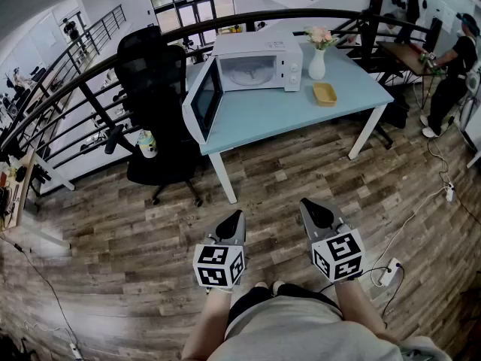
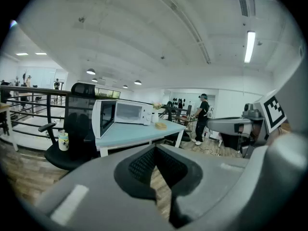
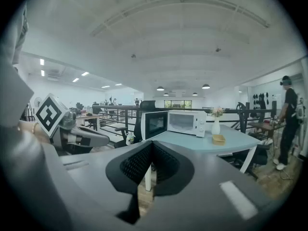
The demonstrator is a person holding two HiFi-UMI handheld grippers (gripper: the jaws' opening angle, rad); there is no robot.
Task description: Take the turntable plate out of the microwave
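Note:
A white microwave [image 1: 258,61] stands at the back left of a light blue table [image 1: 278,111], its door [image 1: 204,100] swung wide open to the left. The pale cavity shows, but the turntable plate inside is too small to make out. Both grippers hang low over the wooden floor, well short of the table. My left gripper [image 1: 236,216] is shut with nothing in it, and so is my right gripper [image 1: 307,204]. The left gripper view shows the microwave [image 2: 130,113] far off beyond the shut gripper [image 2: 155,148]. In the right gripper view the microwave [image 3: 185,121] sits past the shut gripper [image 3: 151,143].
A white vase of flowers [image 1: 317,60] and a small yellow tray [image 1: 325,93] sit right of the microwave. A black office chair [image 1: 154,104] with a bottle [image 1: 147,144] stands left of the table, by a black railing [image 1: 68,89]. A person [image 1: 451,74] stands far right; cables [image 1: 406,224] lie on the floor.

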